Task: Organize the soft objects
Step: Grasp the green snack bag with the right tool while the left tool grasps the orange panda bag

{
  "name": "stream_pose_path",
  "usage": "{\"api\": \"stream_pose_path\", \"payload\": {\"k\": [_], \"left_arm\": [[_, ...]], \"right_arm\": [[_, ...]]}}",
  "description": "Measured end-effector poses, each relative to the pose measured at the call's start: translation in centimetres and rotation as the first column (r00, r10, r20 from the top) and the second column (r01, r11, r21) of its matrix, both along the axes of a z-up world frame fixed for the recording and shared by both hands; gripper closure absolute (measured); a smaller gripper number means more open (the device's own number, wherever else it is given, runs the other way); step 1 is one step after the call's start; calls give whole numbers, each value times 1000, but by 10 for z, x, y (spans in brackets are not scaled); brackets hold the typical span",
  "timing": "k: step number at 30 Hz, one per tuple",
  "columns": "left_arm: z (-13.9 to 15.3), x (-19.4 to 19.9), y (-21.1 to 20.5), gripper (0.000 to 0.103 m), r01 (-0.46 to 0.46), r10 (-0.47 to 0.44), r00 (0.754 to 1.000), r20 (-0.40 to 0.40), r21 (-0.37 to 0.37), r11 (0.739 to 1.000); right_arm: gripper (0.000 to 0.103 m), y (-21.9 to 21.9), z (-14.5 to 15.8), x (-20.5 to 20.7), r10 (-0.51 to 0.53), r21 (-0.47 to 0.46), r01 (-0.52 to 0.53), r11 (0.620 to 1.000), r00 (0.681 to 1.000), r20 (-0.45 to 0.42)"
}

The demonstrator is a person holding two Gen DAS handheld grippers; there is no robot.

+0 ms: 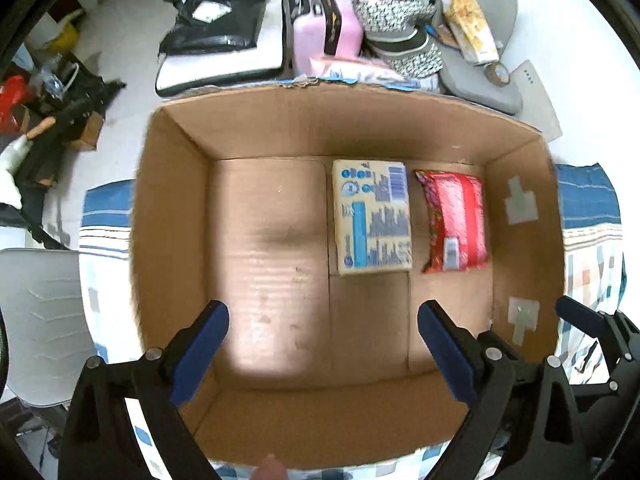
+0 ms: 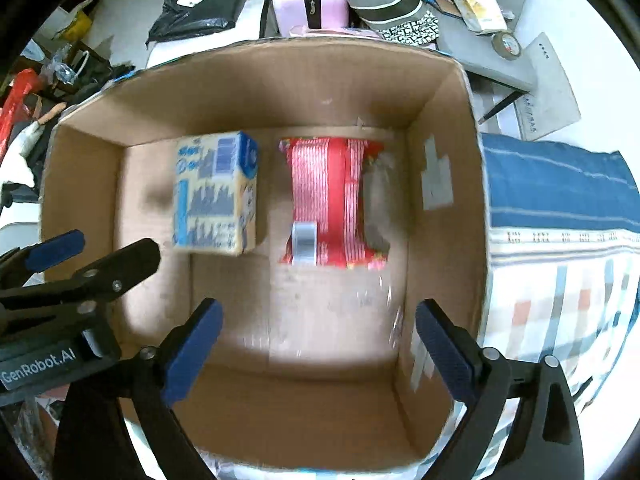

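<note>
Inside the cardboard box (image 1: 280,128), two soft packs lay flat on the floor of it, side by side toward the right wall. On the left sat the yellow-and-blue pack (image 1: 373,218), on the right the red pack (image 1: 456,222), close but apart, each with its long axis running from the near side toward the far wall. Both claws hovered over the near half: the left claw (image 1: 323,354) gaped wide and held nothing, and the right claw (image 2: 318,346) likewise stood spread and bare. Under the box lay a blue striped and checked cloth (image 2: 560,184). Beyond it stood a pink suitcase (image 1: 324,36) and patterned hats (image 1: 400,36).
</note>
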State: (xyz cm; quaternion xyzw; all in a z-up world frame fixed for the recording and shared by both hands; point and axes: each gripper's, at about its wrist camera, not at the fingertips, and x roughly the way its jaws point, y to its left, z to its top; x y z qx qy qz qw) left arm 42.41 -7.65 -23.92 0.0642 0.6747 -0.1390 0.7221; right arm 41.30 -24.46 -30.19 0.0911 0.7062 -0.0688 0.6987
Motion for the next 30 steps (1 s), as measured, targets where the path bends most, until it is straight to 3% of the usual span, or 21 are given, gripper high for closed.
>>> {"api": "stream_pose_path", "payload": {"k": [10, 15, 20, 22, 25, 30], "left_arm": [[48, -48, 15, 6, -24, 22, 986, 164, 7, 1000], [80, -73, 21, 6, -41, 33, 968, 248, 29, 999], [95, -105, 30, 6, -58, 43, 958, 285, 42, 997], [85, -117, 31, 6, -78, 57, 963, 265, 72, 994], [54, -133, 37, 6, -121, 108, 981, 164, 69, 990], [-17, -157, 50, 6, -214, 217, 975, -48, 51, 975]], "right_arm": [[1, 23, 52, -59, -13, -39, 17, 999, 993, 117], [1, 32, 86, -90, -10, -27, 15, 1000, 984, 179], [1, 38, 114, -116, 0, 2, 0, 1000, 975, 222], [1, 34, 118, -130, -8, 19, 4, 1000, 974, 225], [1, 18, 112, -156, -38, 35, 31, 999, 978, 204], [1, -30, 61, -200, -160, 47, 156, 987, 982, 98]]}}
